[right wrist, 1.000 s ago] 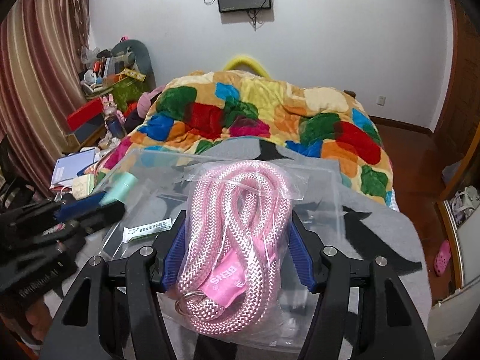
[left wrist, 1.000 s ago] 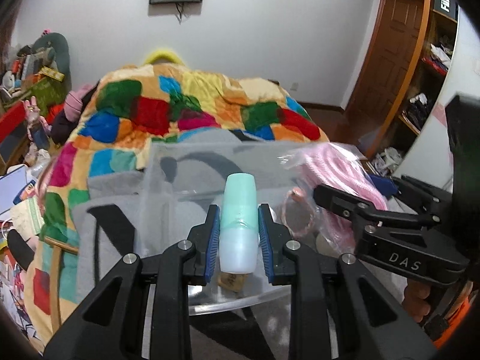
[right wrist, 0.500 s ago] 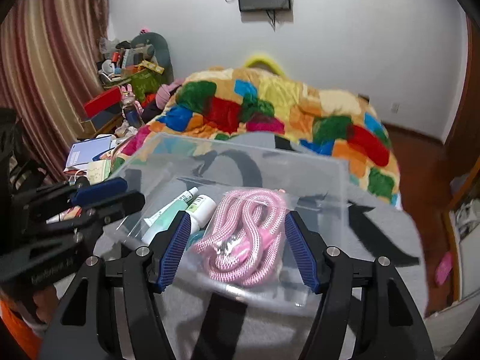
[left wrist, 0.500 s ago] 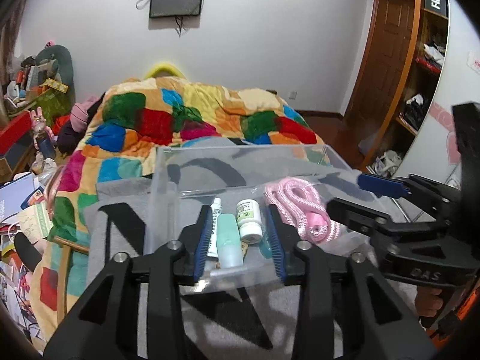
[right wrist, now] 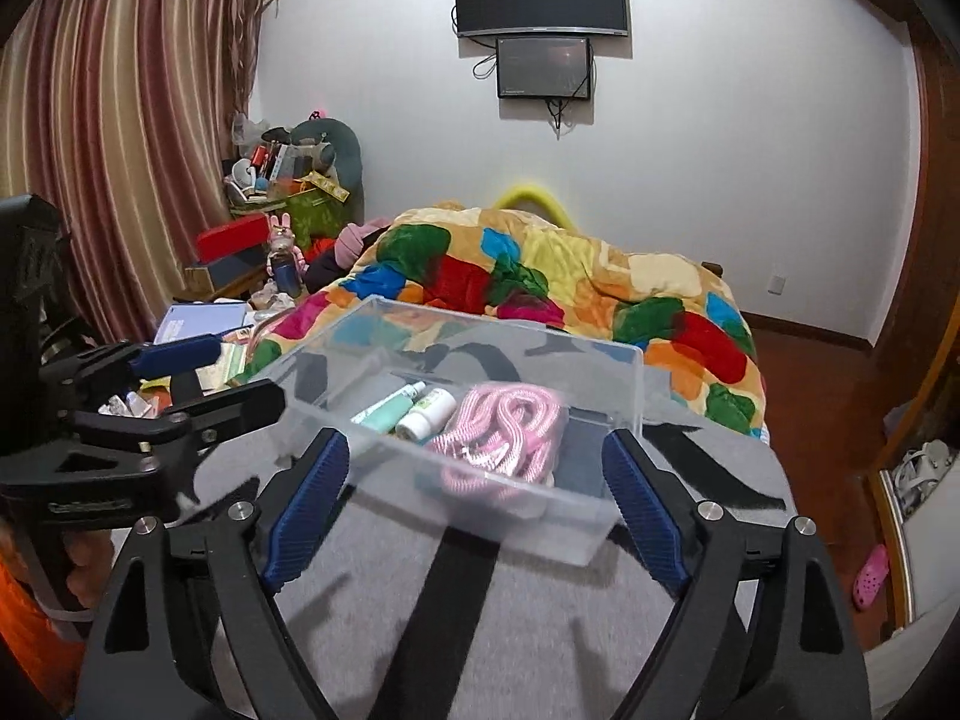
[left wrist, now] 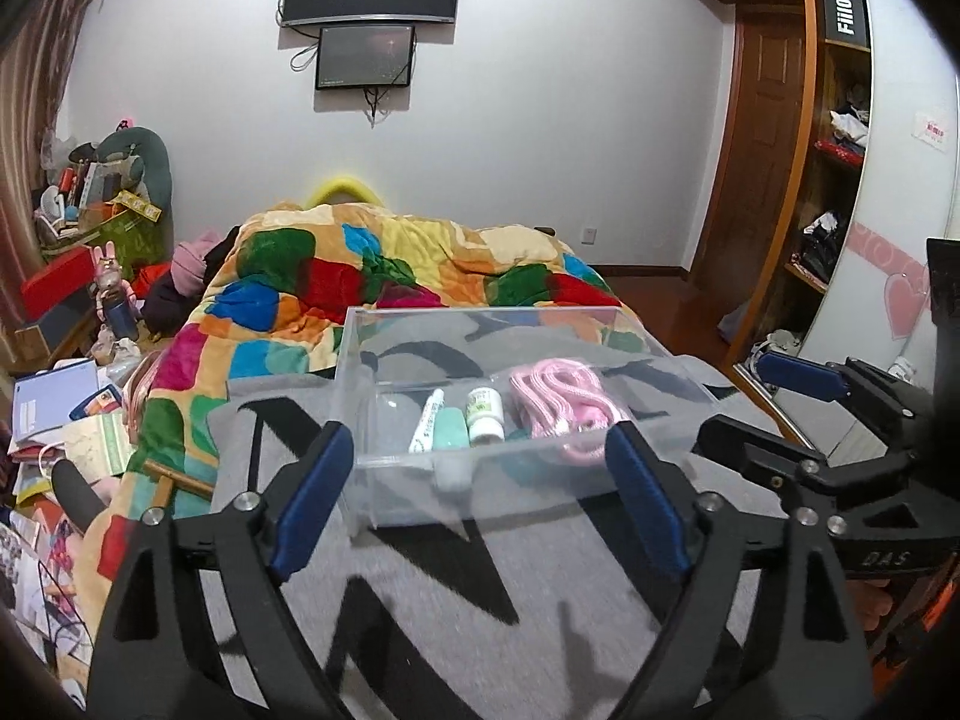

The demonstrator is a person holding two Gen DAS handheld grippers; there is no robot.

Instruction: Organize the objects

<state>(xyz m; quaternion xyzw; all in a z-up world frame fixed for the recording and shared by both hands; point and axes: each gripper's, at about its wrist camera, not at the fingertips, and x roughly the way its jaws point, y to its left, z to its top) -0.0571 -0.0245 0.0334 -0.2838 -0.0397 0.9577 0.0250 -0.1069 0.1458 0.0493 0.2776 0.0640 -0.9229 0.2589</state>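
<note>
Beside the clear box (right wrist: 480,480), only the right view shows curtains (right wrist: 120,150).

The print on the white bottle (left wrist: 485,414) is too small to read. The box's front wall (left wrist: 480,480) blurs the green tube (left wrist: 451,432) and the pink rope (left wrist: 561,405) behind it.

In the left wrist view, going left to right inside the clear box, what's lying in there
white tube → mint green bottle → small white bottle → bagged pink rope, all inside the clear box.
</note>
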